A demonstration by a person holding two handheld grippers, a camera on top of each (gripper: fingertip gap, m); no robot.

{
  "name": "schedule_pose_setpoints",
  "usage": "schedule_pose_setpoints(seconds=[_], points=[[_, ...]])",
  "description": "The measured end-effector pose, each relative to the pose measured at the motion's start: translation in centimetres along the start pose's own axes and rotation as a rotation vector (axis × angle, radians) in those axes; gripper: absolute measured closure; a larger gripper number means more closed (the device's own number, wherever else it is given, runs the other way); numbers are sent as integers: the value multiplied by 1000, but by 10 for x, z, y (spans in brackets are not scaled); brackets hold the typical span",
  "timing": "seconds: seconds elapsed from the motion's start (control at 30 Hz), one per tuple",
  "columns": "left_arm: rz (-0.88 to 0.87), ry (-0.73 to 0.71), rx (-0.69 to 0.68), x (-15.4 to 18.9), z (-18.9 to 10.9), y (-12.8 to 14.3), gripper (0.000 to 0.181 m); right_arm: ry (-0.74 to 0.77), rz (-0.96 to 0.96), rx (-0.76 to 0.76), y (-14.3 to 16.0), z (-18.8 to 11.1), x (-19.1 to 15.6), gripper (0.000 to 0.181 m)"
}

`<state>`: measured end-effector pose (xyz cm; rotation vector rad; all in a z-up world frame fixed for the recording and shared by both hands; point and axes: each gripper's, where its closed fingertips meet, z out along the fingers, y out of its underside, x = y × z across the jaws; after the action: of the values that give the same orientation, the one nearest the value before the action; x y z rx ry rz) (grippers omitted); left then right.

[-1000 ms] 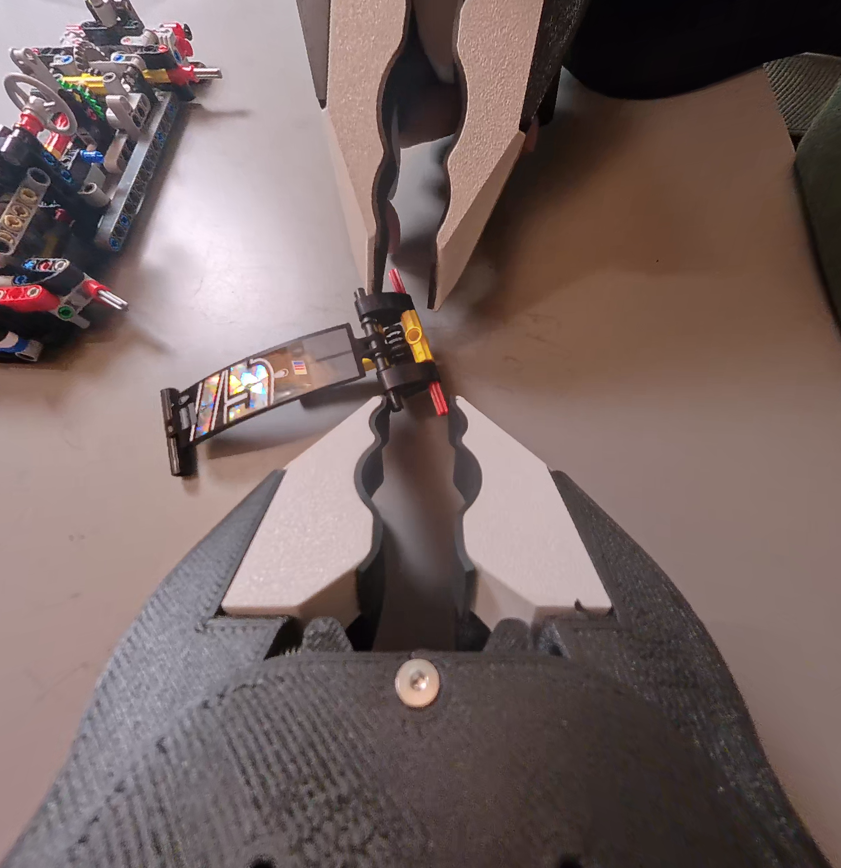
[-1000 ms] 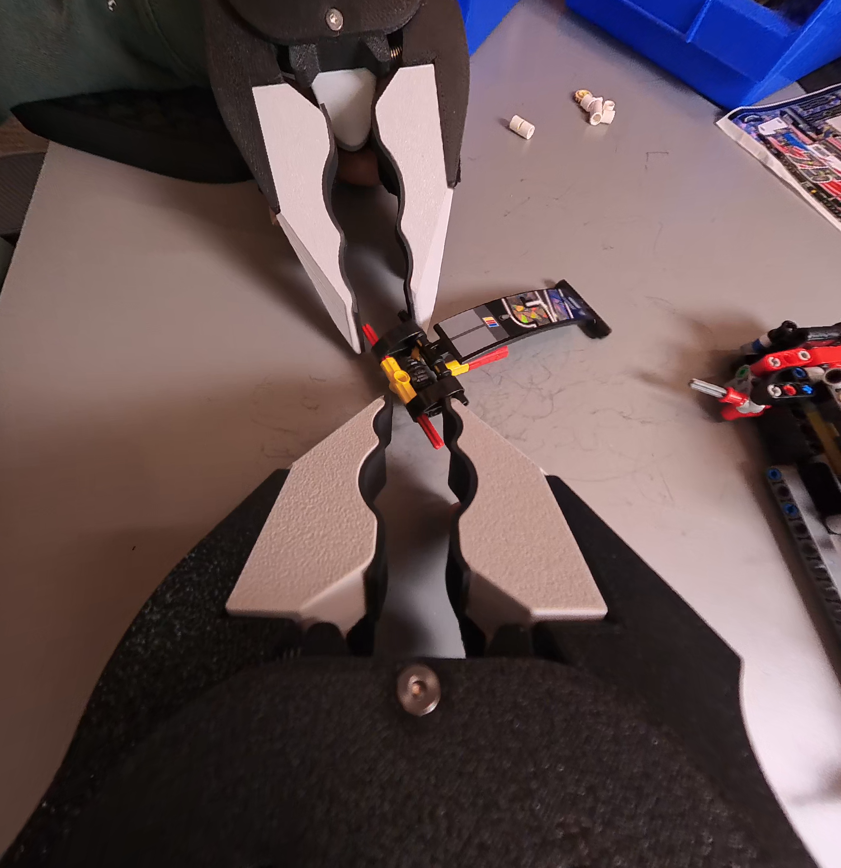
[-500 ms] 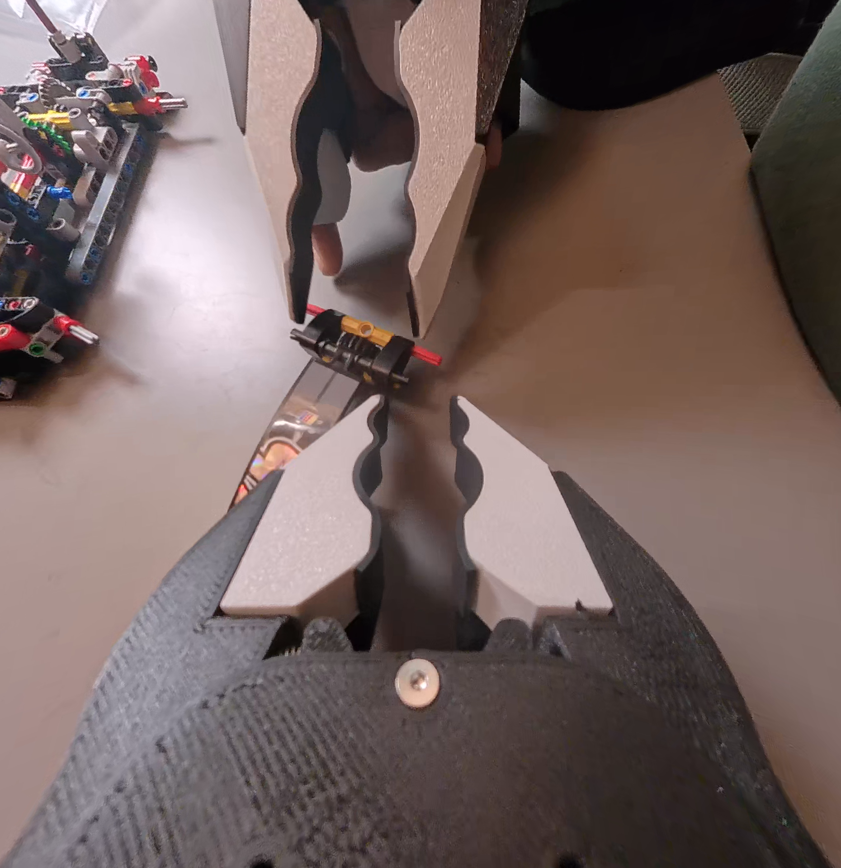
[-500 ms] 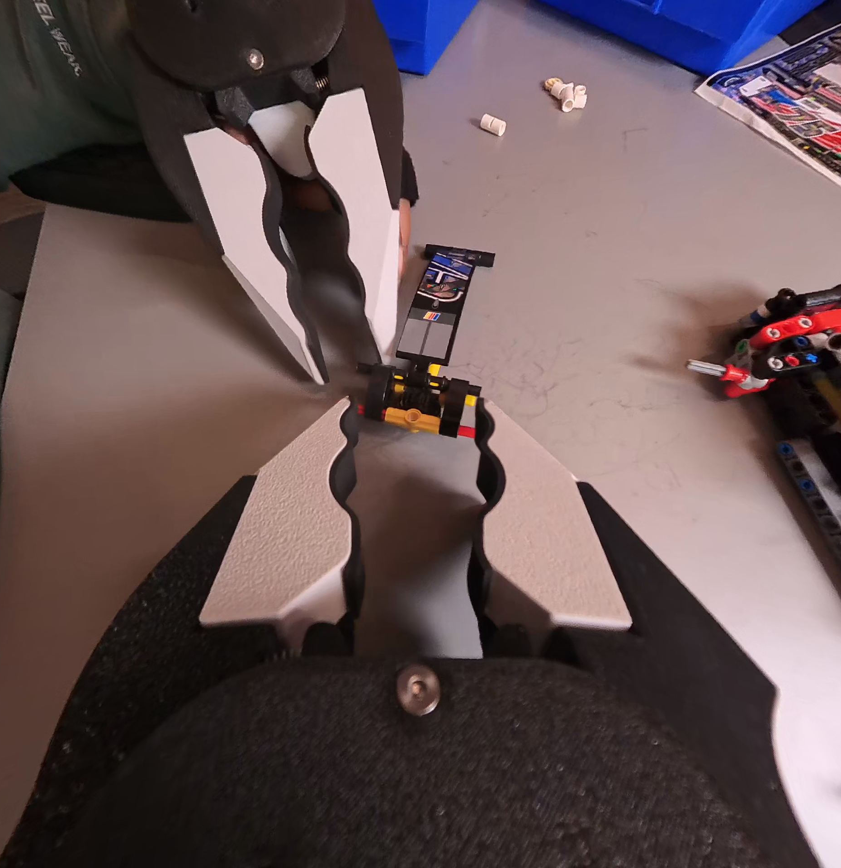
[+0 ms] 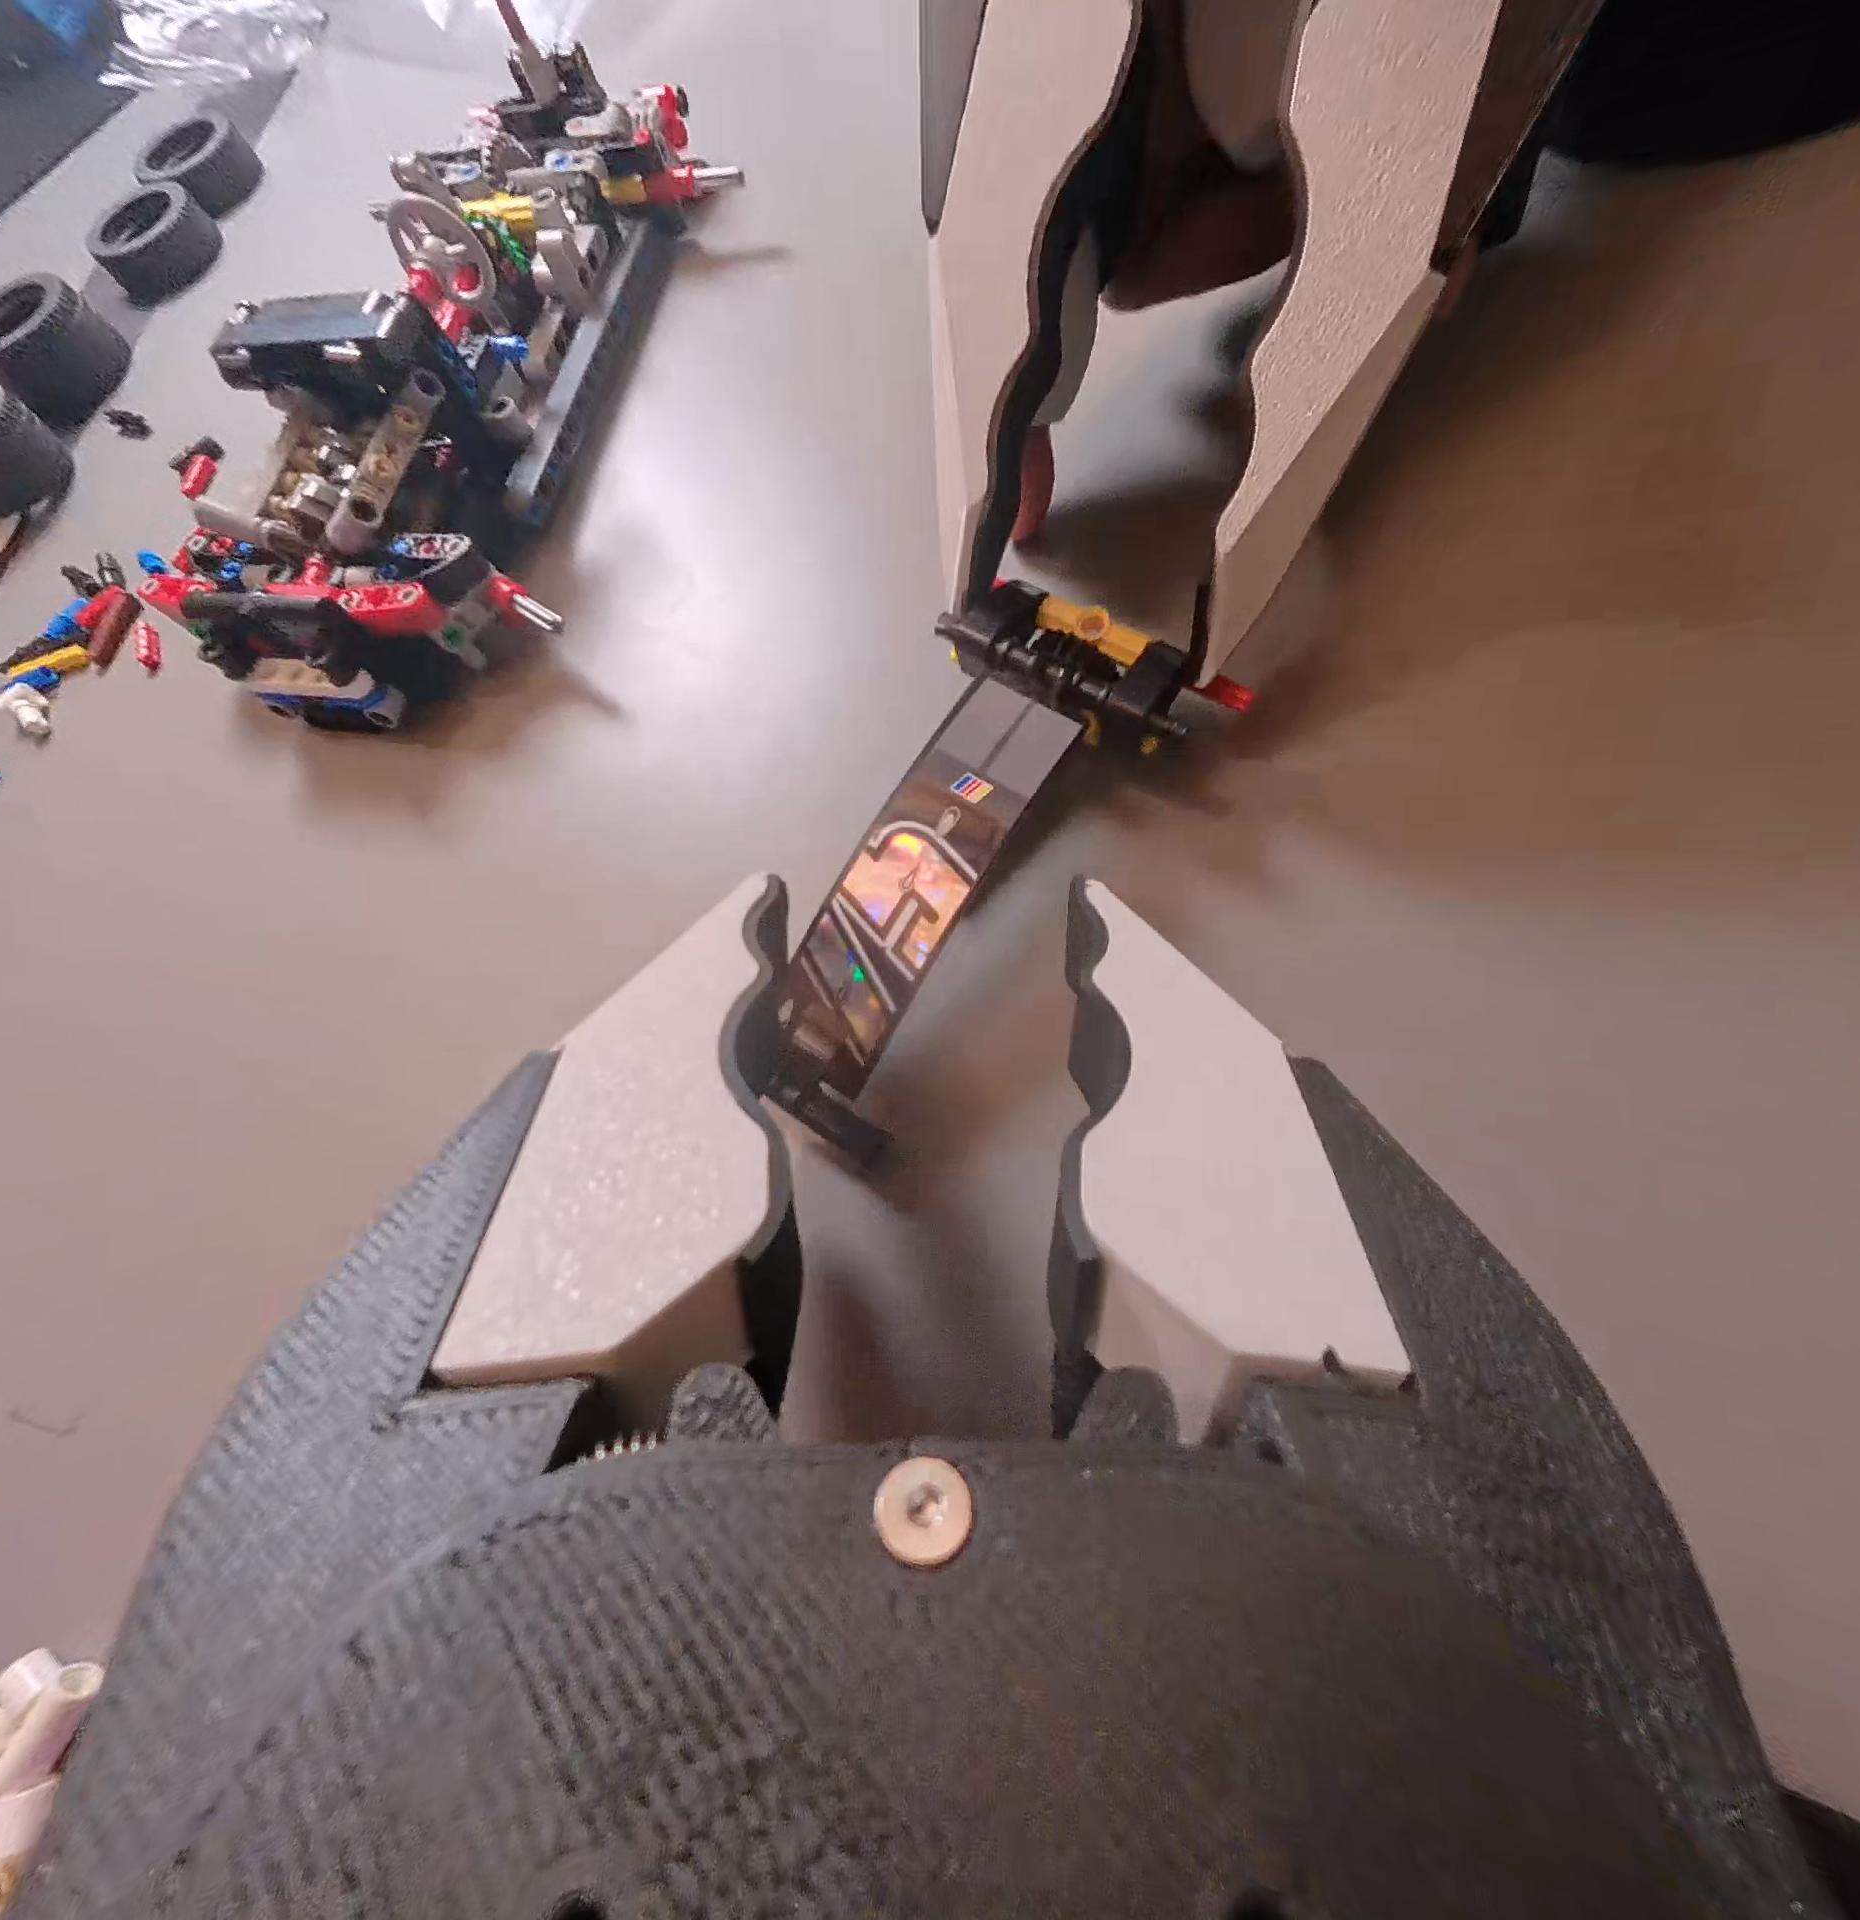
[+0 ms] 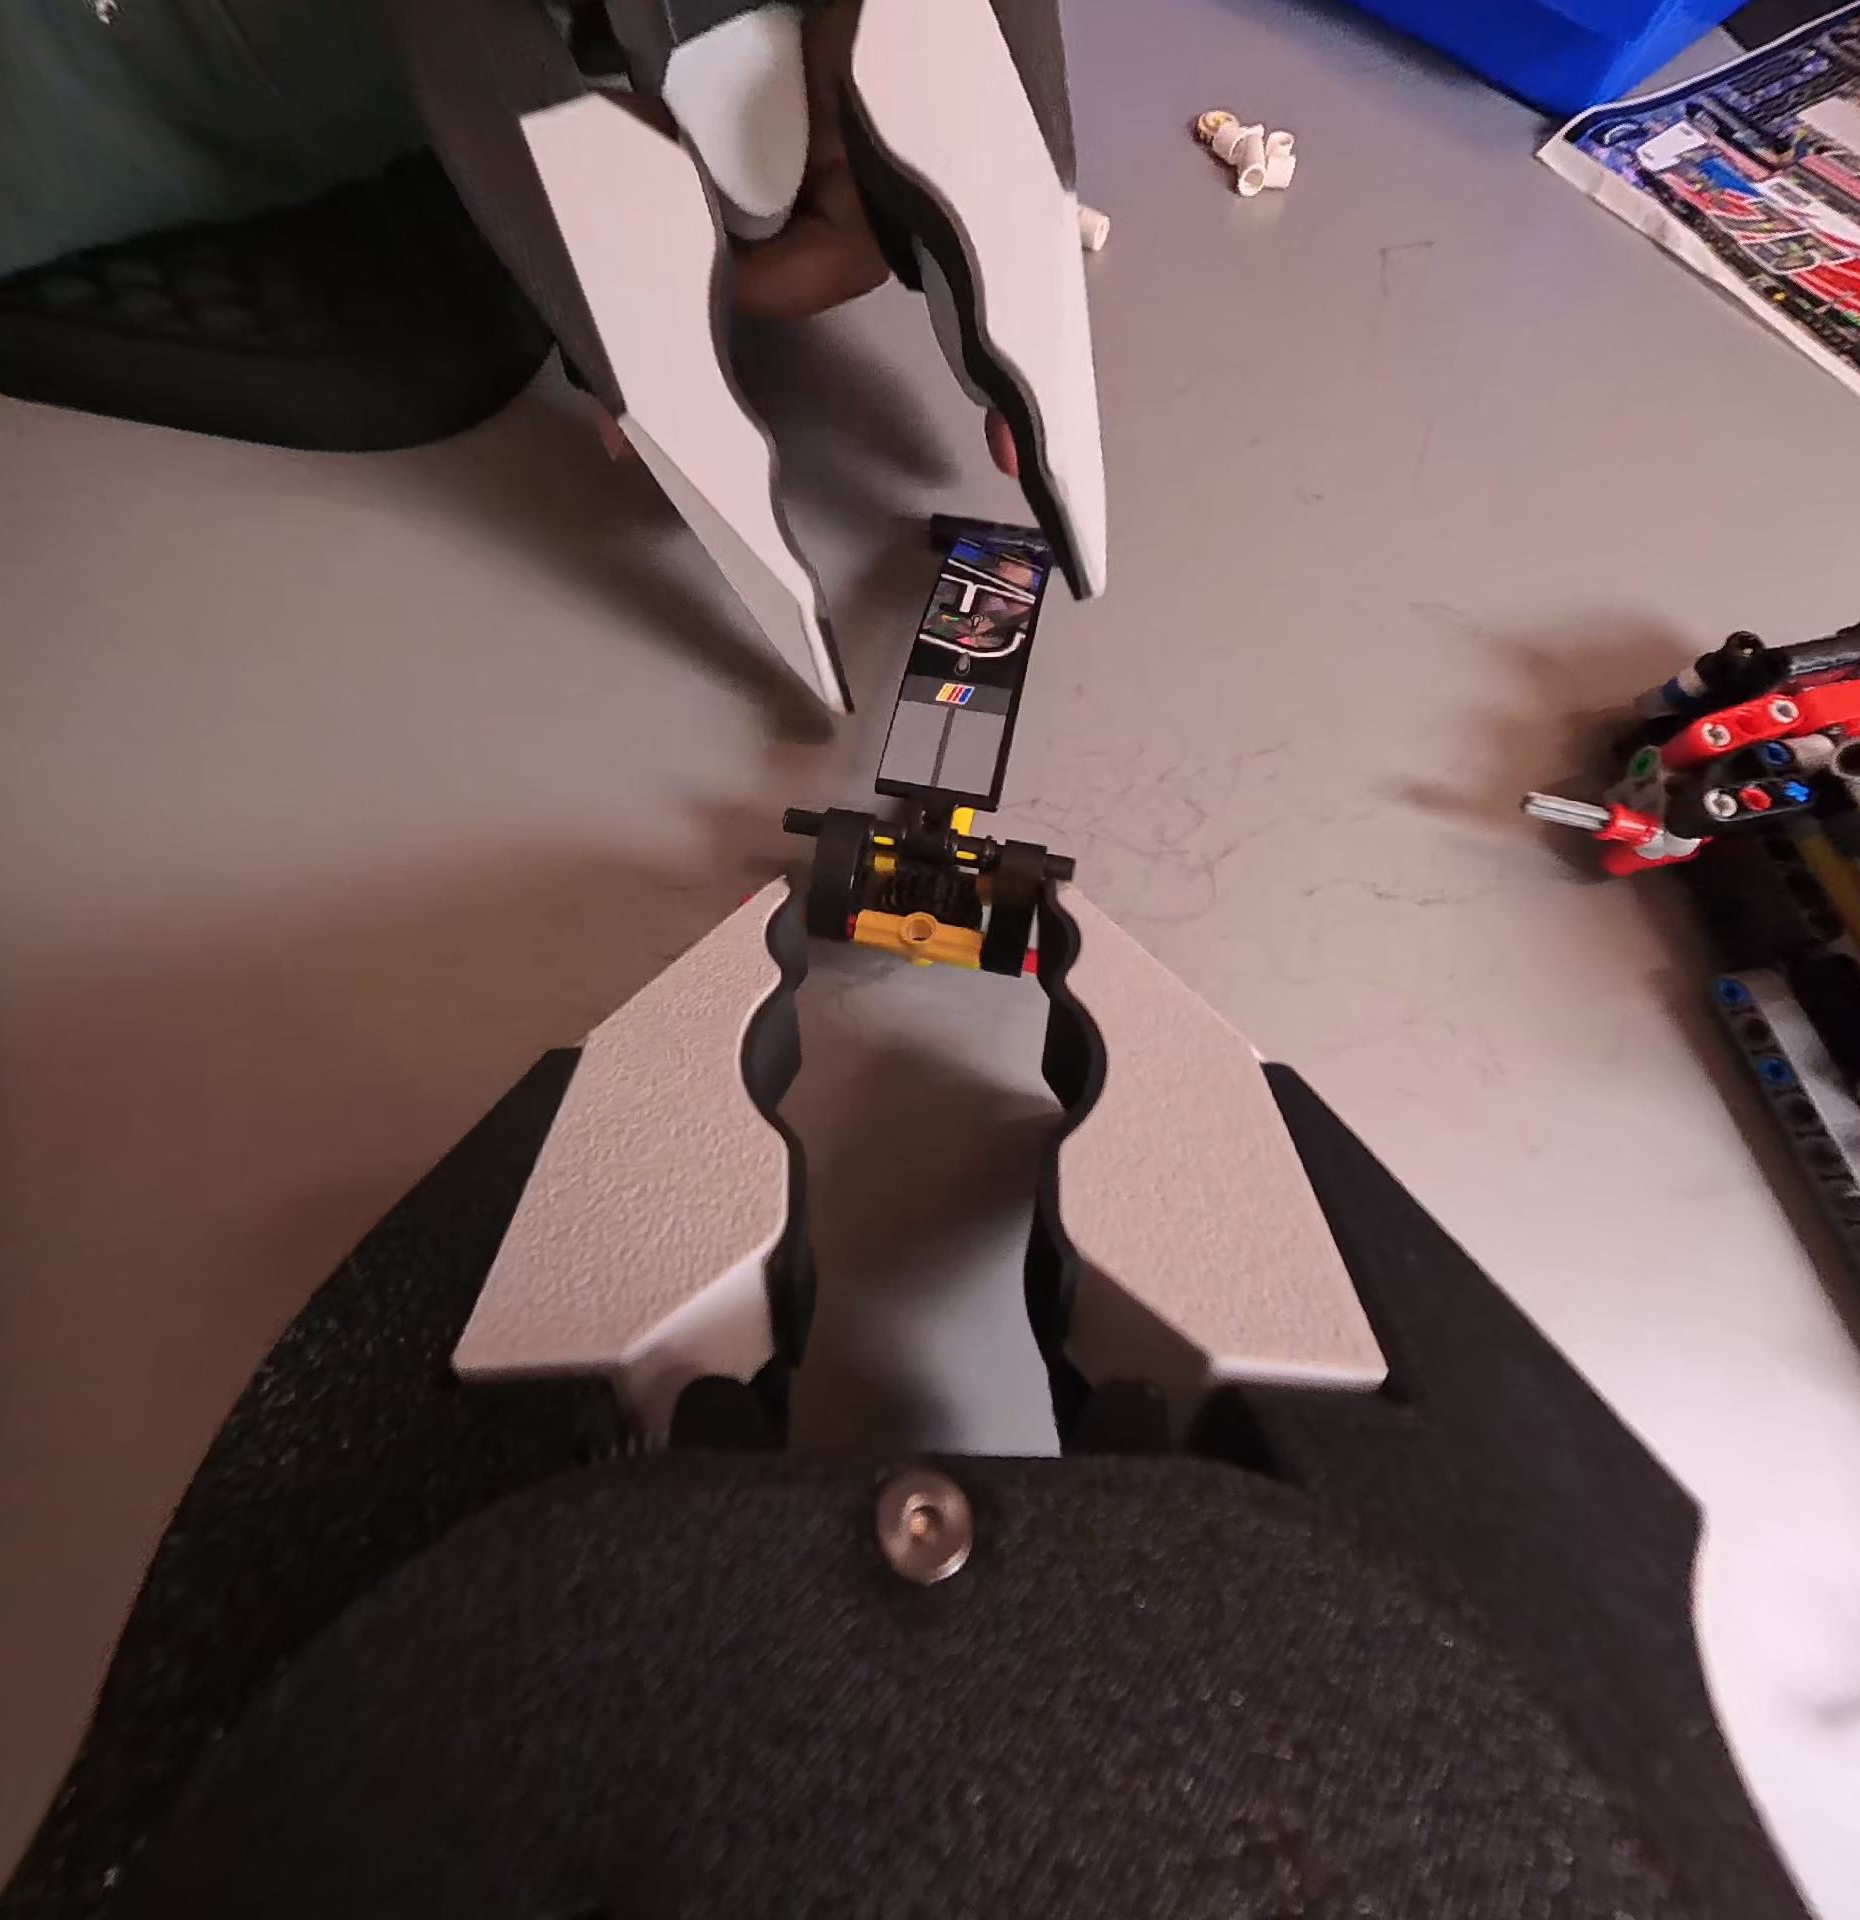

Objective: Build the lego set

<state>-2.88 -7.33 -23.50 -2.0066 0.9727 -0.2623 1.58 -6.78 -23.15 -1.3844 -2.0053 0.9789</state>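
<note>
A small sub-assembly lies on the grey table: a black and yellow hinge block (image 6: 921,904) on a red axle, with a long black stickered panel (image 6: 952,727) attached. My right gripper (image 6: 926,899) has its fingertips against both black ends of the block, holding it at table level. My left gripper (image 5: 926,894) is open. The panel's free end (image 5: 853,1039) lies between its fingers, close to the left finger. In the left wrist view the right gripper (image 5: 1092,639) straddles the block (image 5: 1071,649). In the right wrist view the left gripper (image 6: 957,639) hangs over the panel's far end.
A partly built car chassis (image 5: 417,436) stands left of the left gripper and also shows in the right wrist view (image 6: 1778,748). Black tyres (image 5: 157,229) and loose small pieces (image 5: 64,644) lie beyond it. White connectors (image 6: 1248,145), an instruction booklet (image 6: 1757,156) and a blue bin (image 6: 1528,42) sit farther off. The left gripper's tips are roughly 6 centimetres from the right gripper's.
The sub-assembly has turned so its panel points at the left gripper instead of sideways. The right gripper has widened and now spans the block. The left gripper has opened and drawn back.
</note>
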Motion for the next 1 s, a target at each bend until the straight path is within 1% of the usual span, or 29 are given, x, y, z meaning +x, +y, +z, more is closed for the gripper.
schedule_pose_setpoints(seconds=[0.1,0.23,0.3,0.4,0.47,0.57,0.67,1.0], points=[[18,11,-17,4,6,2,131,2,-15,0,0,0,0,141],[22,33,-3,8,4,-1,142,-17,-91,2,2,-2,-3,141],[26,45,4,11,3,-3,142,-34,-145,4,2,-3,-6,141],[33,70,21,17,3,-7,137,-44,-200,10,3,-4,-10,141],[39,80,22,20,5,-8,139,-42,-221,8,3,-4,-10,141],[60,71,29,22,6,-10,145,-38,-231,4,3,-4,-10,141],[74,76,30,26,7,-12,155,-20,-230,8,1,-5,-7,142],[103,77,30,31,9,-14,158,-34,-233,6,1,-5,-10,142]])
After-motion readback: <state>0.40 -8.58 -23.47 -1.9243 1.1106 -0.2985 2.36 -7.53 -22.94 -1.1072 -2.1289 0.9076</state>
